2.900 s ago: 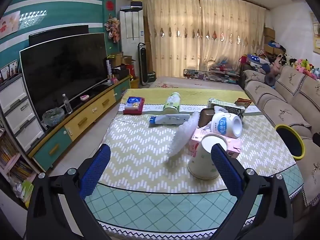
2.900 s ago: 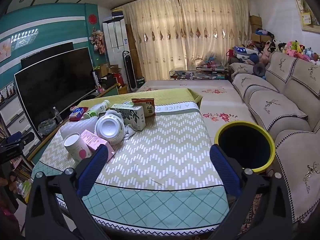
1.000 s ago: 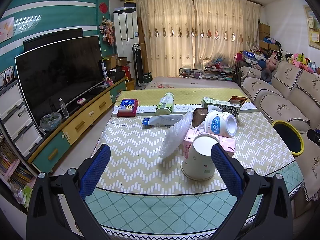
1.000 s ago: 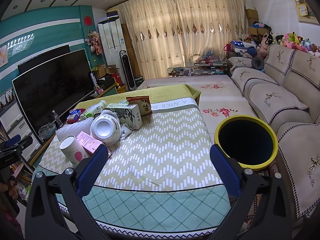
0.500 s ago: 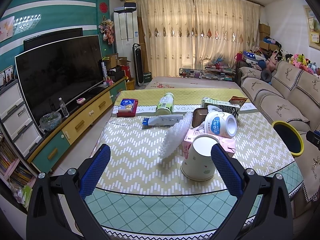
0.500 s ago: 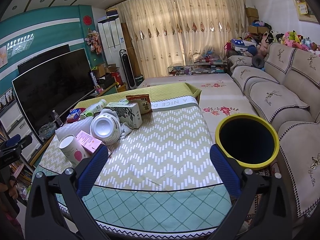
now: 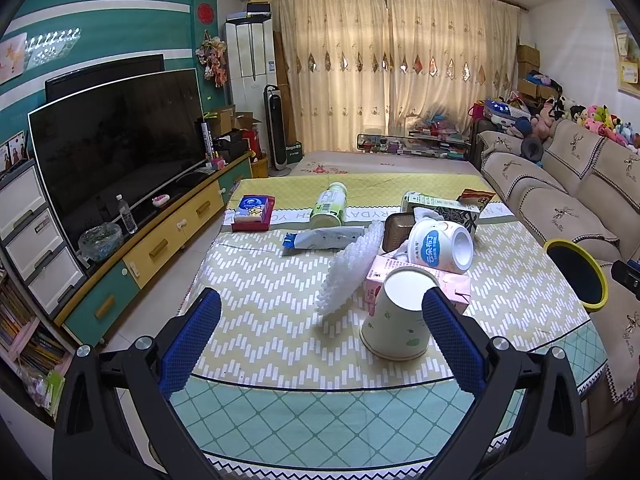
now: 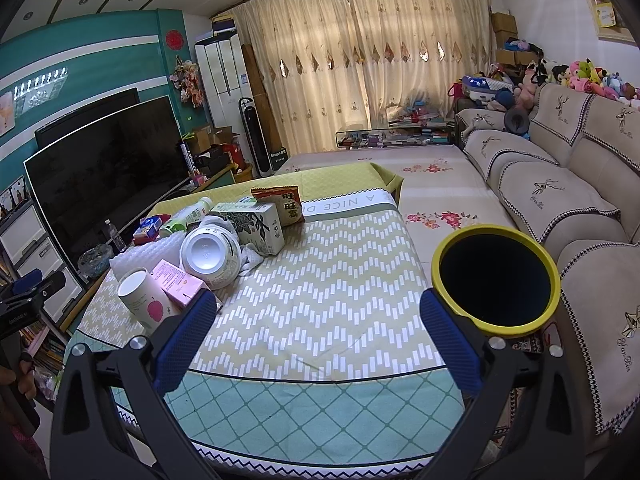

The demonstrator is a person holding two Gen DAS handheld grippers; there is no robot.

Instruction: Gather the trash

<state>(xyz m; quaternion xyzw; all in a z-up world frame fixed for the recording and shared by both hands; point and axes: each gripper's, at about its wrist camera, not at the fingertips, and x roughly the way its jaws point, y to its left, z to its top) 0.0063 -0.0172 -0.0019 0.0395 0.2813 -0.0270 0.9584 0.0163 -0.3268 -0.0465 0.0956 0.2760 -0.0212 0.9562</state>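
The left gripper [image 7: 322, 328] was held wide open and empty over the near edge of the table [image 7: 256, 320]. Trash was seen heaped mid-table, from left to right: a foam sheet [image 7: 350, 268], an upturned paper cup [image 7: 396, 322] leaning on a pink box [image 7: 454, 284], and a white tub [image 7: 440, 245] tipped on its side. The right gripper [image 8: 320, 334] was likewise spread open, nothing held. A yellow-rimmed bin [image 8: 496, 280] was seen just beside the table, against the sofa [image 8: 560, 200]; its inside was too dark for any contents to be told.
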